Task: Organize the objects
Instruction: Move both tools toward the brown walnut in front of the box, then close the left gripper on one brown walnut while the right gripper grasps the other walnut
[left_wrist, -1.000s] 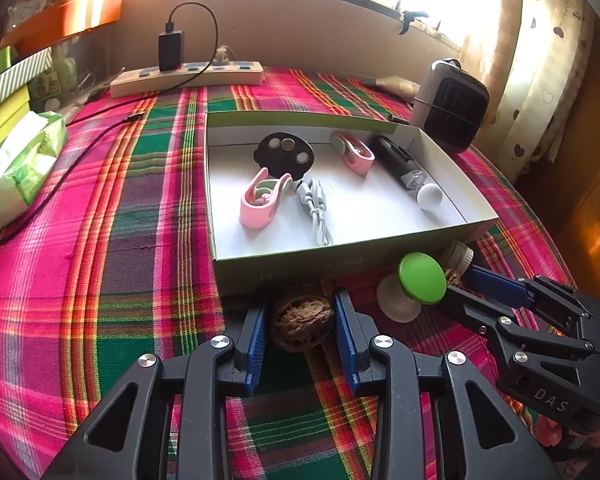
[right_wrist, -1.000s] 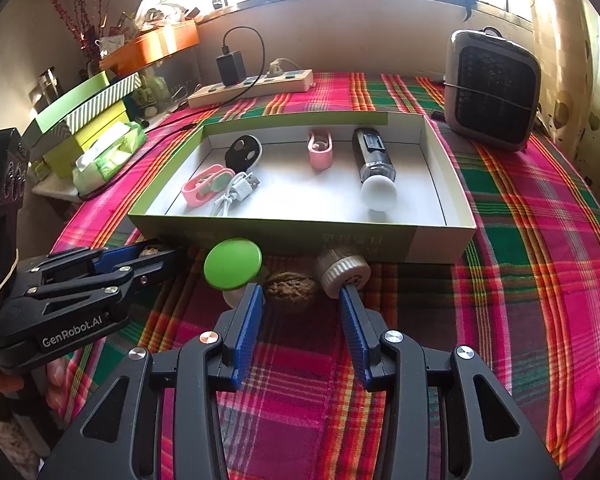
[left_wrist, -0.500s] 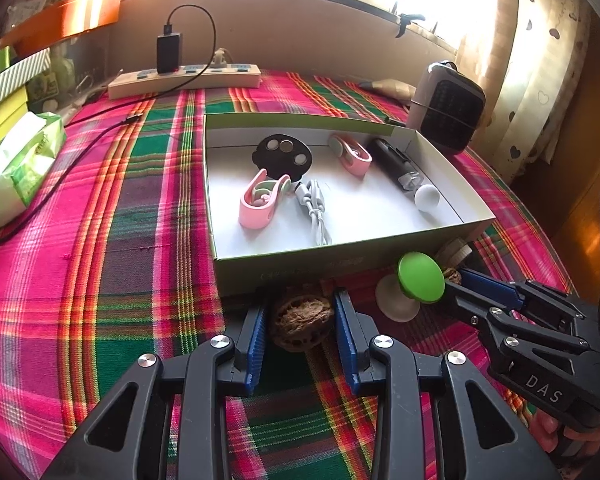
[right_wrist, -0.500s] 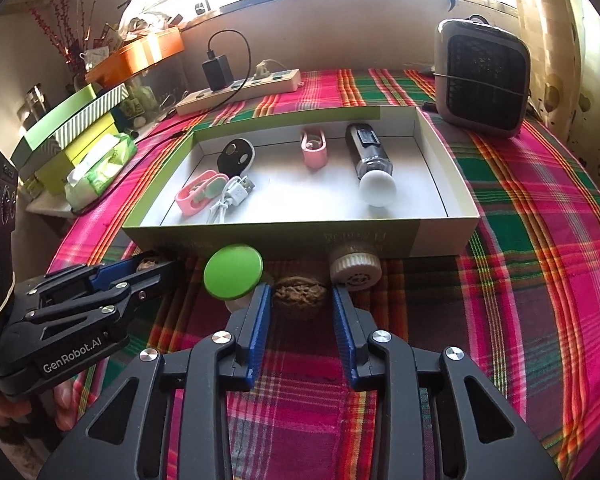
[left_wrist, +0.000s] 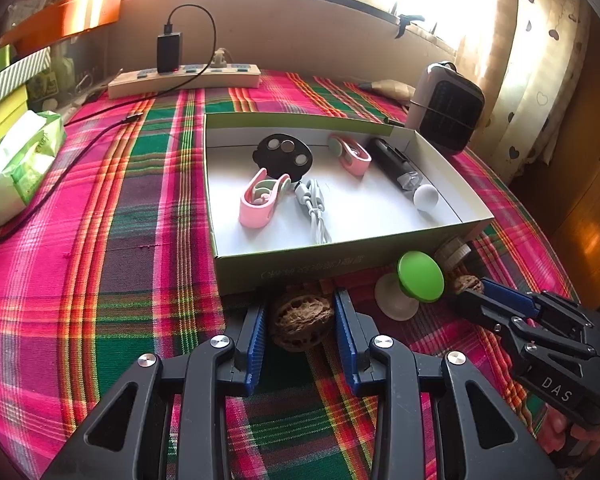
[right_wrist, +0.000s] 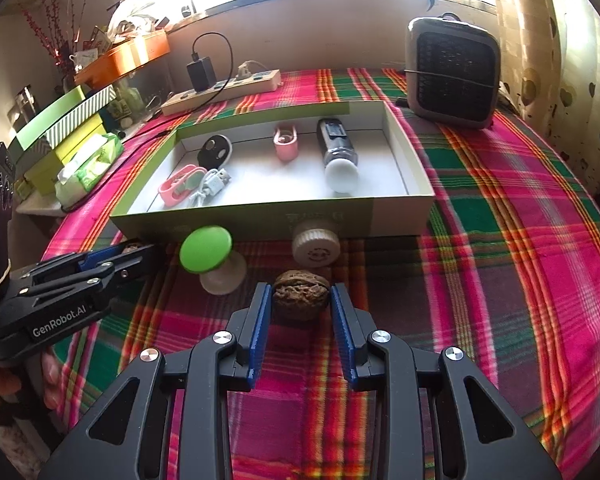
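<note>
Two walnuts on a pink-and-green plaid tablecloth [left_wrist: 100, 248], each between a gripper's blue pads. One shallow green cardboard box [left_wrist: 340, 264], at 12 o'clock from both. Left gripper [left_wrist: 300, 320]: fingers closed against a brown wrinkled walnut [left_wrist: 300, 322]. Right gripper [right_wrist: 300, 304]: fingers flanking a second brown walnut [right_wrist: 300, 294], contact uncertain. Green-capped white knob [right_wrist: 208, 256] between the grippers.

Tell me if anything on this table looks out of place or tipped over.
Yes. Two walnuts, a green-topped knob lying tilted on its white base, and a ribbed white cap sit loose on the plaid cloth by the box's front wall, outside it. A gripper frames each walnut.
</note>
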The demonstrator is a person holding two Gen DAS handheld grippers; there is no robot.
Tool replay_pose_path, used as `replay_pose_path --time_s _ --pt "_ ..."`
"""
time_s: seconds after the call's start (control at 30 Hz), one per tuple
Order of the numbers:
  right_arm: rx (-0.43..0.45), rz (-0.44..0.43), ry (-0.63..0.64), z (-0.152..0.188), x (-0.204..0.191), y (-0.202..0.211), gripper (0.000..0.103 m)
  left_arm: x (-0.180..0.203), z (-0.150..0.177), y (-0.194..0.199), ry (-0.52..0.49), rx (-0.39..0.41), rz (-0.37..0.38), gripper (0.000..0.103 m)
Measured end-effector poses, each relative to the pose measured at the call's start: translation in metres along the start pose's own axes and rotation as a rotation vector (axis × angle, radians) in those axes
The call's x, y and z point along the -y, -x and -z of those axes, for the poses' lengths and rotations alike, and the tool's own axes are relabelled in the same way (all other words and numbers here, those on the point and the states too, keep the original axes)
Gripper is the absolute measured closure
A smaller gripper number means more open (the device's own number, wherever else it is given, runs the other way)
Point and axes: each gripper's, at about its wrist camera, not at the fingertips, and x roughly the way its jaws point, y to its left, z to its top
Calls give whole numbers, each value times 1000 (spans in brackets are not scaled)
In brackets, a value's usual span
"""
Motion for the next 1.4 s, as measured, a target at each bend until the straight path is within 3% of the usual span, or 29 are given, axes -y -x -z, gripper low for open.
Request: replay_pose_path --time_s 0.4,0.53,0.63,0.97,1.1,1.4 --pt "0 20 29 -4 -1 -3 70 0 2 1 -4 -1 -6 73" --pt "-23 7 12 -4 2 -11 62 1 1 1 -4 -1 -6 73" --pt "-21 4 12 -6 2 -12 62 1 1 1 -6 0 -8 73" --pt "-24 20 34 -3 0 -11 62 1 2 0 -10 2 -8 73" --pt "-24 32 35 -3 0 -10 71 -1 3 2 0 3 -3 73" --pt "-23 28 33 -3 2 -9 71 -1 3 2 -5 4 -8 73"
